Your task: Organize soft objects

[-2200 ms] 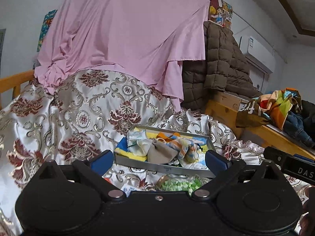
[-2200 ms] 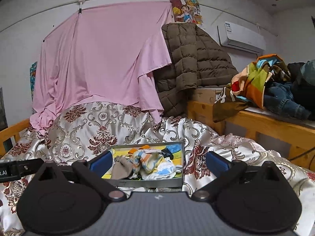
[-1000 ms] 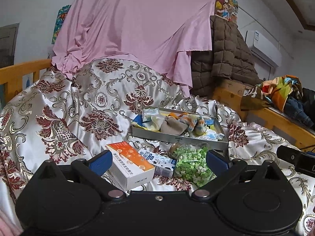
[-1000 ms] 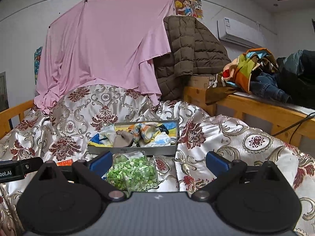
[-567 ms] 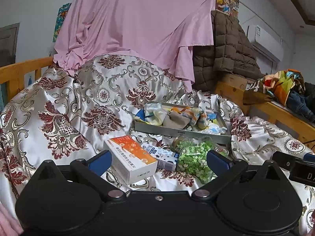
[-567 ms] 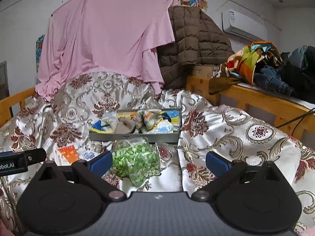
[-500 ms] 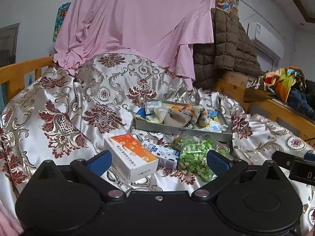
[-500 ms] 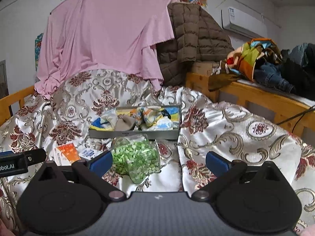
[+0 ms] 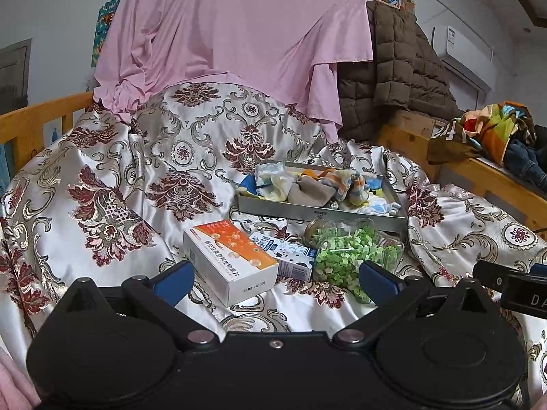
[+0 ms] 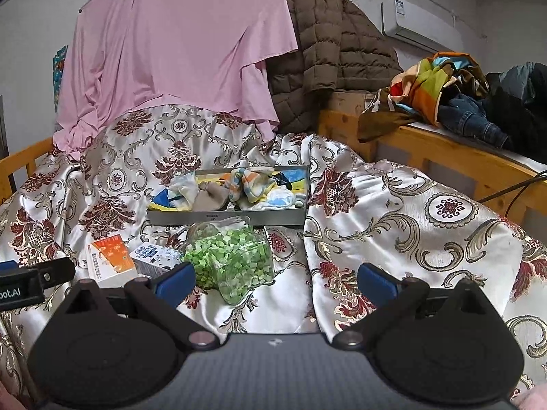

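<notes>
Your left gripper is spread wide with nothing between its blue-padded fingers. It hangs above the cloth, apart from everything on it. Your right gripper is the same: wide apart, holding nothing.

Just ahead of the left gripper lies a white cardboard box with an orange top. Beside it, touching, is a smaller white and blue carton. Right of that carton lies a clear plastic jar filled with small green pieces, on its side. In the right wrist view the same jar sits just past the left finger of that gripper.

Behind the jar is the shallow grey metal tray. In it is the pile of soft things: small socks and cloths in beige, yellow, blue and orange stripes. All of them sit inside the tray's rim; I can't separate individual pieces.

Everything rests on a shiny cream satin cover with maroon floral patterns. Farther back hang a pink sheet and a brown quilted jacket. A wooden ledge on the right carries a heap of coloured clothes.
</notes>
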Demonstrator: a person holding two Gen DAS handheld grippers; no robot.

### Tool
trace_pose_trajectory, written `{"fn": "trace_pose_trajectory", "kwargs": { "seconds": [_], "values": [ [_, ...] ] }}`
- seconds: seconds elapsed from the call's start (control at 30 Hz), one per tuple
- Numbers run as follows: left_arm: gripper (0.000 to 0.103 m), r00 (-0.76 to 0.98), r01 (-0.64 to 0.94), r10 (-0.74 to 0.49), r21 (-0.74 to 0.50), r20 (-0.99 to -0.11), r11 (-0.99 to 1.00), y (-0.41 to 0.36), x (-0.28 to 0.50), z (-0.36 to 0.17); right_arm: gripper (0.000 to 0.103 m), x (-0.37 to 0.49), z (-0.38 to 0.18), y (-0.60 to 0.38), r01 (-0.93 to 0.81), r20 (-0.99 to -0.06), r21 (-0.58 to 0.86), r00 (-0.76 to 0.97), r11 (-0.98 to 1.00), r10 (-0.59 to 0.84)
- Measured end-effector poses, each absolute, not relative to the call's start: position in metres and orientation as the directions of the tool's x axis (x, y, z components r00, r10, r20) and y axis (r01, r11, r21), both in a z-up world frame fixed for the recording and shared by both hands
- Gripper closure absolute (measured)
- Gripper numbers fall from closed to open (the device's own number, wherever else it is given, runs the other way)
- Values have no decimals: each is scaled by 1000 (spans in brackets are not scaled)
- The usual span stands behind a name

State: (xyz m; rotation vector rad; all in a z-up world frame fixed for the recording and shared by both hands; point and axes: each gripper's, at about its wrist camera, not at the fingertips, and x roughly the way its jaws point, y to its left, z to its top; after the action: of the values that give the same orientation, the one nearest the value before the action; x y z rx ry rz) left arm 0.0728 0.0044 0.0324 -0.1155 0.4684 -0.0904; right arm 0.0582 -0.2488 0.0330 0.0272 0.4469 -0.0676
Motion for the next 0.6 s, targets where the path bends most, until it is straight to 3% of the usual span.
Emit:
{"fn": "trace_pose_trajectory", "kwargs": {
  "seconds": [0.6],
  "values": [
    [1,888,58,-111,-132,-446,990,5,73,32,0,58,32,-249,72,-436,9,898,997,-61]
  ]
}}
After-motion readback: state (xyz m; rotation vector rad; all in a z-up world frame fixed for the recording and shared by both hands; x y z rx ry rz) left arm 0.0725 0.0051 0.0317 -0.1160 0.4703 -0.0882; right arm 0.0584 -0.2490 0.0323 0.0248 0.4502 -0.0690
